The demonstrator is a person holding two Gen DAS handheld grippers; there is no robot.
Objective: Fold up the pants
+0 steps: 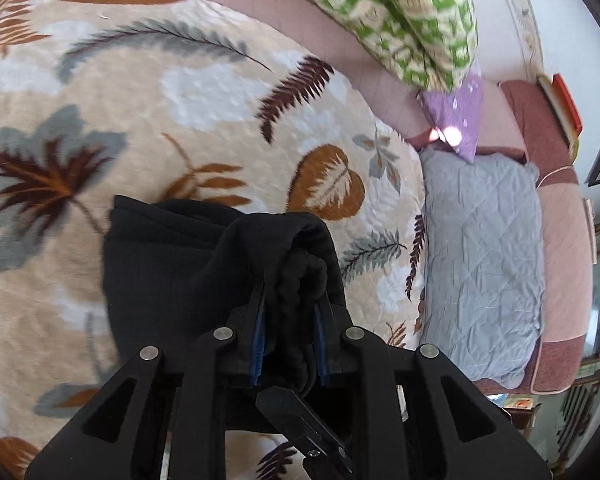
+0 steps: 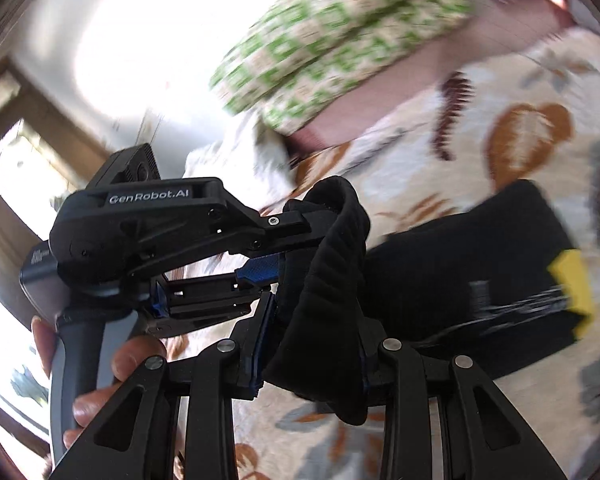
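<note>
The black pants [image 1: 172, 264] lie partly folded on a leaf-patterned blanket [image 1: 148, 112]. My left gripper [image 1: 290, 312] is shut on a bunched edge of the pants, lifted off the blanket. In the right wrist view my right gripper [image 2: 312, 344] is shut on the same raised black fold [image 2: 328, 280]. The left gripper [image 2: 276, 248] shows there from the side, clamped on the fold just beyond mine. The rest of the pants [image 2: 460, 272] lies flat behind, with a yellow tag [image 2: 576, 280] at its far end.
A green-patterned pillow [image 1: 400, 16] and a purple cloth [image 1: 460, 116] lie at the bed's far edge. A grey quilted pad [image 1: 484, 256] lies beside the blanket on a pink mattress [image 1: 564, 240]. A window [image 2: 20, 168] is at the left.
</note>
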